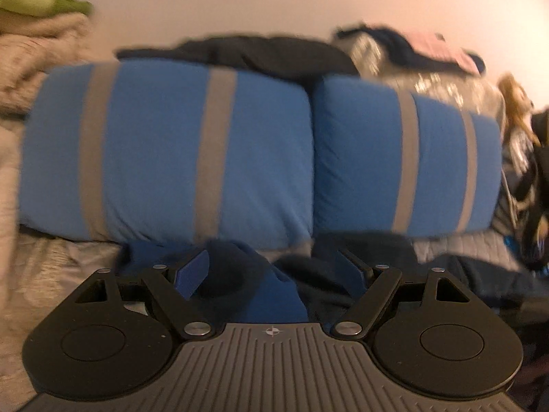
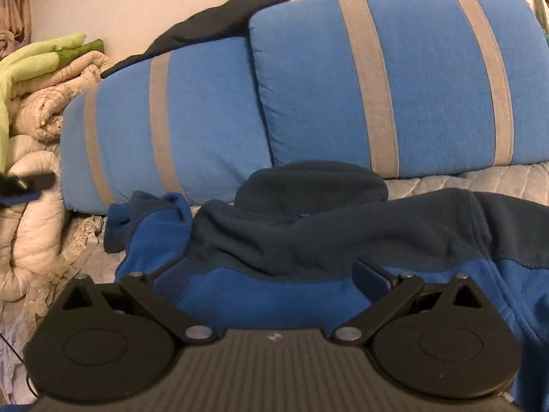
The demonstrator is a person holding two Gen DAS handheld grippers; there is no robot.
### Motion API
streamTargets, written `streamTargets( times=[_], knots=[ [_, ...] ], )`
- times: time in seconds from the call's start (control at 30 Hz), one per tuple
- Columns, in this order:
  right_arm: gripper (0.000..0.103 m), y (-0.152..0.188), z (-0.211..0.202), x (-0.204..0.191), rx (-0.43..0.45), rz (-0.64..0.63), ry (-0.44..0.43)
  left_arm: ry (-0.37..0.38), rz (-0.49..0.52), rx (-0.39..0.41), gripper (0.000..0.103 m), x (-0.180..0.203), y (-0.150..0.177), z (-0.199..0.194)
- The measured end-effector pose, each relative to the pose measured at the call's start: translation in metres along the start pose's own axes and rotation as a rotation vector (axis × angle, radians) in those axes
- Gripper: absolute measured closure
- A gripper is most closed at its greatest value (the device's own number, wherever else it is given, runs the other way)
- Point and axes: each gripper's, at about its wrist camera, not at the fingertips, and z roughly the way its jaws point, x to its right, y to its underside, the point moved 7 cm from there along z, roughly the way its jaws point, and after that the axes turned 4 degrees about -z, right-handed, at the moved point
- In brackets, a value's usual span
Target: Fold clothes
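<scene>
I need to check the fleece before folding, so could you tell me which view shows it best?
The right wrist view: the blue fleece lies sharp across the bed. The left wrist view shows only a blurred patch.

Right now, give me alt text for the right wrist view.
The open right tongs hover over a blue and navy fleece jacket on a bed, nothing gripped. Behind lie two blue pillows with grey stripes.

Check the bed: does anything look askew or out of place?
Yes. The two-tone blue fleece jacket lies rumpled on the quilted bedspread, its hood bunched against the blue grey-striped pillows. A dark garment is draped behind those pillows.
</scene>
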Motion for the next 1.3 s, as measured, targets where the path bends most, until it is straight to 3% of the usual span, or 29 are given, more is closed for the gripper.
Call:
streamTargets(
  times=[0.13,0.27,0.3,0.33,0.37,0.6,0.9,1.0,1.17,1.3],
  knots=[
    [0.0,0.007,0.007,0.011,-0.046,0.065,-0.001,0.035,0.071,-0.115,0.031,0.01,0.025,0.041],
    [0.0,0.009,0.008,0.01,-0.057,0.052,-0.005,0.059,0.088,-0.23,0.032,0.017,0.052,0.072],
    [0.0,0.009,0.009,0.008,-0.06,0.045,-0.009,0.052,0.098,-0.254,0.044,0.017,0.058,0.077],
    [0.0,0.01,0.009,0.007,-0.065,0.038,-0.011,0.045,0.111,-0.29,0.079,0.017,0.066,0.082],
    [0.0,0.011,0.01,0.006,-0.072,0.033,-0.013,0.032,0.119,-0.319,0.095,0.016,0.073,0.085],
    [0.0,0.014,0.013,0.005,-0.104,0.019,-0.017,-0.072,0.126,-0.213,0.097,-0.001,0.069,0.038],
    [0.0,0.018,0.013,0.003,-0.116,-0.006,-0.015,-0.184,-0.069,-0.197,0.098,-0.078,0.096,-0.026],
    [0.0,0.022,0.014,0.003,-0.127,-0.004,-0.011,-0.187,-0.192,-0.205,0.098,-0.1,0.111,-0.037],
    [0.0,0.025,0.017,0.006,-0.139,0.011,0.003,-0.198,-0.226,-0.203,0.097,-0.107,0.118,-0.043],
    [0.0,0.027,0.017,0.004,-0.143,0.008,0.002,-0.168,-0.21,-0.142,0.097,-0.1,0.109,-0.053]
  ],
)
